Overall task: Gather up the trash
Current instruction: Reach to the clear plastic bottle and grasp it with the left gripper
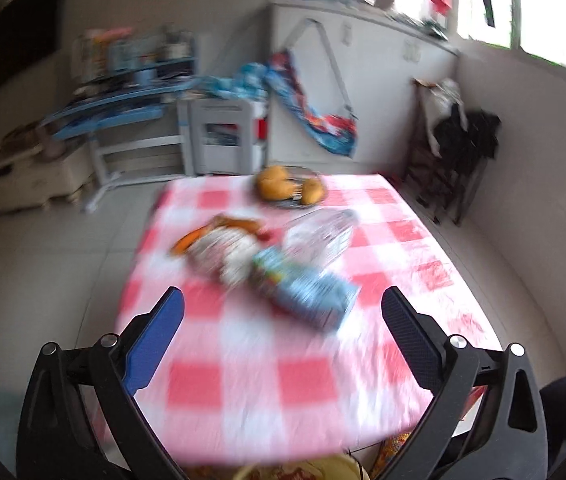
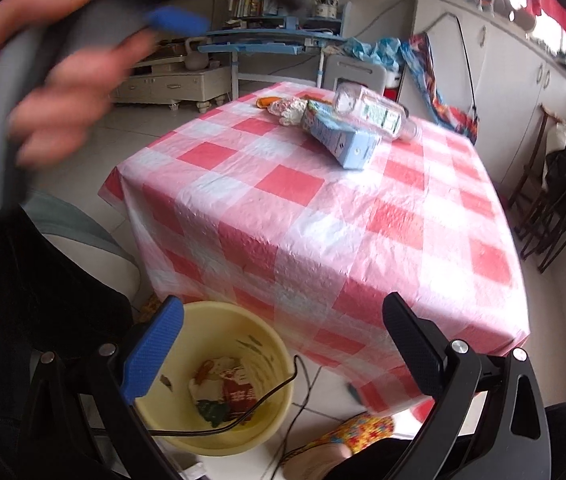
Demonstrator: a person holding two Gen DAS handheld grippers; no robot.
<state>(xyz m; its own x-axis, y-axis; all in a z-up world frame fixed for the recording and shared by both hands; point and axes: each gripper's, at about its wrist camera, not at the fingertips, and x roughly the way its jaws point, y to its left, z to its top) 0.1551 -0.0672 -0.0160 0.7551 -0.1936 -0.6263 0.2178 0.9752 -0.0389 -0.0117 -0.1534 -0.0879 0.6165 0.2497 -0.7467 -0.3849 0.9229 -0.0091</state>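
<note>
Both grippers are hanging released: the left gripper (image 1: 283, 304) facing a glossy blue carton (image 1: 309, 292), the right gripper (image 2: 283, 312) above a round yellow plastic bin (image 2: 261, 438) beside the checked bench (image 2: 303, 224).

Crinkled glossy plastic tablecloth (image 2: 315, 216); clear plastic bottle (image 2: 375, 114); printed cardboard carton (image 2: 343, 140); smooth plastic bucket (image 2: 271, 364).
</note>
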